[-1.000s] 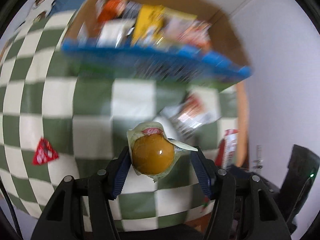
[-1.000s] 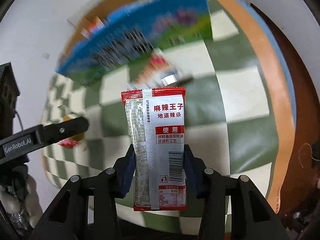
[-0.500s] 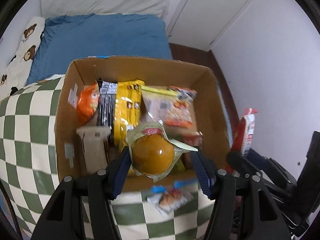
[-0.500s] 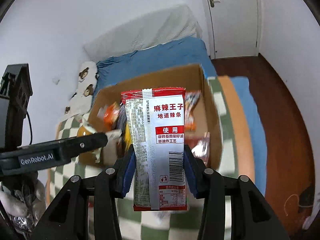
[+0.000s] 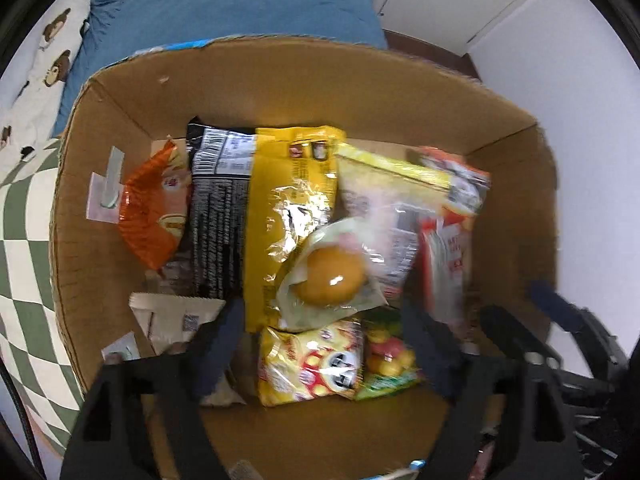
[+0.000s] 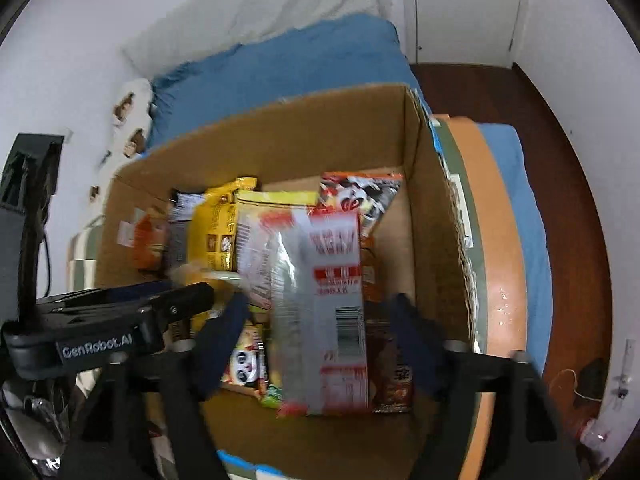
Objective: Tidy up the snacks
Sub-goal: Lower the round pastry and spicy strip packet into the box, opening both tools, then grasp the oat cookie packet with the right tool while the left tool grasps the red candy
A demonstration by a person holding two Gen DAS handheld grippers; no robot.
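Observation:
An open cardboard box (image 5: 280,80) holds several snack packets. Over it, my left gripper (image 5: 324,344) has its jaws opening. An orange jelly cup (image 5: 332,276) in clear wrap lies loose between and ahead of the spread fingers (image 5: 218,344), on a yellow bag (image 5: 288,200), and neither pad touches it. My right gripper (image 6: 320,344) is opening too, above the box (image 6: 320,128). A blurred red-and-white spicy strip packet (image 6: 324,312) hangs free between its fingers (image 6: 416,344). The left gripper's body (image 6: 120,328) shows at the left of the right wrist view.
The box stands on a green-and-white checkered cloth (image 5: 24,240) over an orange-edged table (image 6: 496,260). Behind it lies a bed with a blue cover (image 5: 240,8) and a bear-print pillow (image 5: 44,64). White walls, a door (image 6: 464,8) and a dark wood floor (image 6: 568,200) lie to the right.
Both grippers travelled from above the checkered cloth to over the box. Both sets of jaws spread, letting go of the jelly cup and the red-and-white packet.

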